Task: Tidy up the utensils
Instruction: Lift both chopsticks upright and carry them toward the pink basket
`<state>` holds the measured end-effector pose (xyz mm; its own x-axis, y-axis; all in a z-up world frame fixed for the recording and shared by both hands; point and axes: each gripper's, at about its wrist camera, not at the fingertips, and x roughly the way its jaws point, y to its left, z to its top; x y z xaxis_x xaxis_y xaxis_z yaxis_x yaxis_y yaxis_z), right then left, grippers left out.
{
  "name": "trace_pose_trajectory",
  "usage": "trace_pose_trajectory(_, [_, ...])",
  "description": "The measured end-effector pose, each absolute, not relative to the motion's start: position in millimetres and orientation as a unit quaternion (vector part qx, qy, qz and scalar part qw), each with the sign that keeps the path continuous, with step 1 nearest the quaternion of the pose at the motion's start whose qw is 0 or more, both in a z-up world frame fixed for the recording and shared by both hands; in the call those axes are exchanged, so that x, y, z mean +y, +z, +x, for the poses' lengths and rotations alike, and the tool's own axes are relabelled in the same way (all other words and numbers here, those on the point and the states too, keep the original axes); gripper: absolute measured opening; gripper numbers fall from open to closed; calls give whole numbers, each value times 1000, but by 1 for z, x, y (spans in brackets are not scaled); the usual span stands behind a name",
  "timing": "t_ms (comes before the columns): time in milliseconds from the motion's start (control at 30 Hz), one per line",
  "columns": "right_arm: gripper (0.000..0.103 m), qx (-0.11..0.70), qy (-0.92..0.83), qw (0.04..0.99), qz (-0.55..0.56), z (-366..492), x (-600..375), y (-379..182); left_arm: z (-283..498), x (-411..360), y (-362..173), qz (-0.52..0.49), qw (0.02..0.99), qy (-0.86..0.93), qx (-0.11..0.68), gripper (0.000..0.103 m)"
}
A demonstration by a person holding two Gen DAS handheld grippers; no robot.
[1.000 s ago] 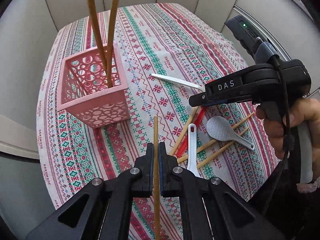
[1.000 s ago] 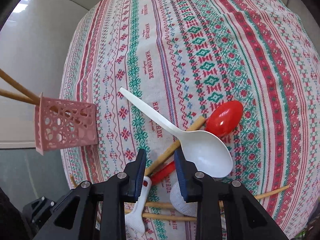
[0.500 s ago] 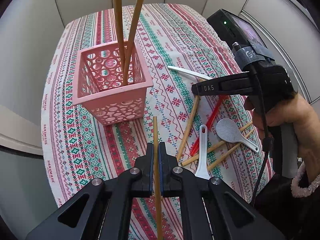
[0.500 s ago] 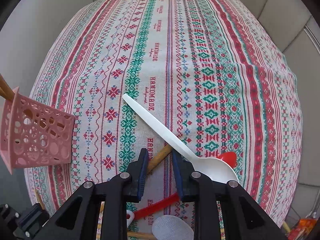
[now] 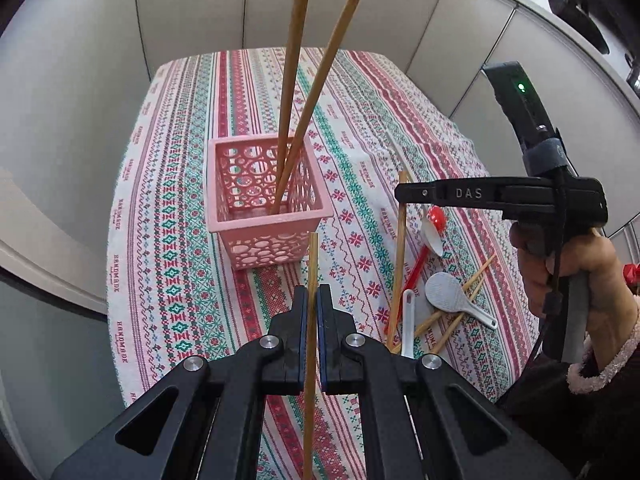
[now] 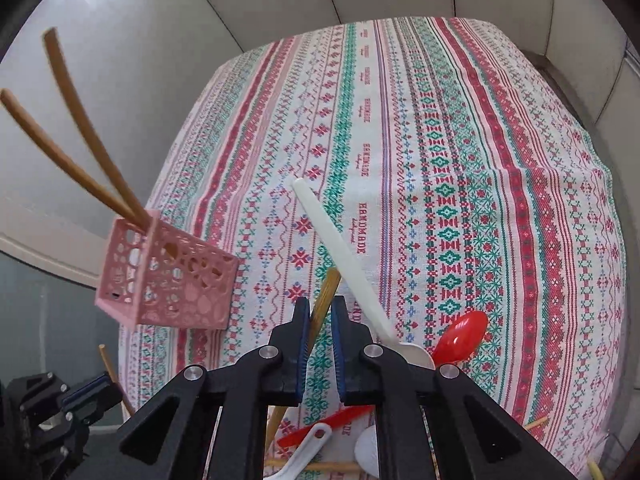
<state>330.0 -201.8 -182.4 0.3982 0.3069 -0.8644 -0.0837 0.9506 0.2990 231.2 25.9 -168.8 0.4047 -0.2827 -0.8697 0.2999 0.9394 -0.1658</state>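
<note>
The left gripper (image 5: pixel 311 300) is clamped on a bamboo chopstick (image 5: pixel 311 264), its top end poking up in front of the pink perforated basket (image 5: pixel 264 216), where two chopsticks (image 5: pixel 298 92) already stand leaning against the near wall. The right gripper (image 6: pixel 320 320) has just been closing, and a second chopstick (image 6: pixel 323 300) now sits between its pads, one end tilted up off the patterned tablecloth (image 6: pixel 440 140). It looks gripped, though the fisheye view does not quite show the pads pressing on it.

To land the left stick cleanly, bring its lower end over the basket's open mouth first, then tip it upright and lower it along an empty corner, away from the two leaning sticks (a knock there could tilt the light basket). Release only once the tip rests on the bottom.

For the right stick, lift straight up until it clears the white plastic spoon (image 6: pixel 340 256) and red spoon (image 6: pixel 460 336) lying just beside it, since dragging it sideways would scatter the remaining pile. Deliver one hand at a time so the grippers do not crowd the opening.
</note>
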Motion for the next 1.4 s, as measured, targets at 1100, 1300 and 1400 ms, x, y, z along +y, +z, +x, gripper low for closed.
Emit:
trace_pose_trajectory(1100, [7,352,170,912,123,243,-215,-36,232,36,-108,-15,871,-165,463,4])
trace_pose_trajectory(1300, [7,365,165,906,133,249,-222,-46,259,23,-125,-23,879,-156,450,53])
trace_pose_trajectory(1400, [7,369,165,905,133,249,-223,-48,274,19,-130,-33,879,-150,452,55])
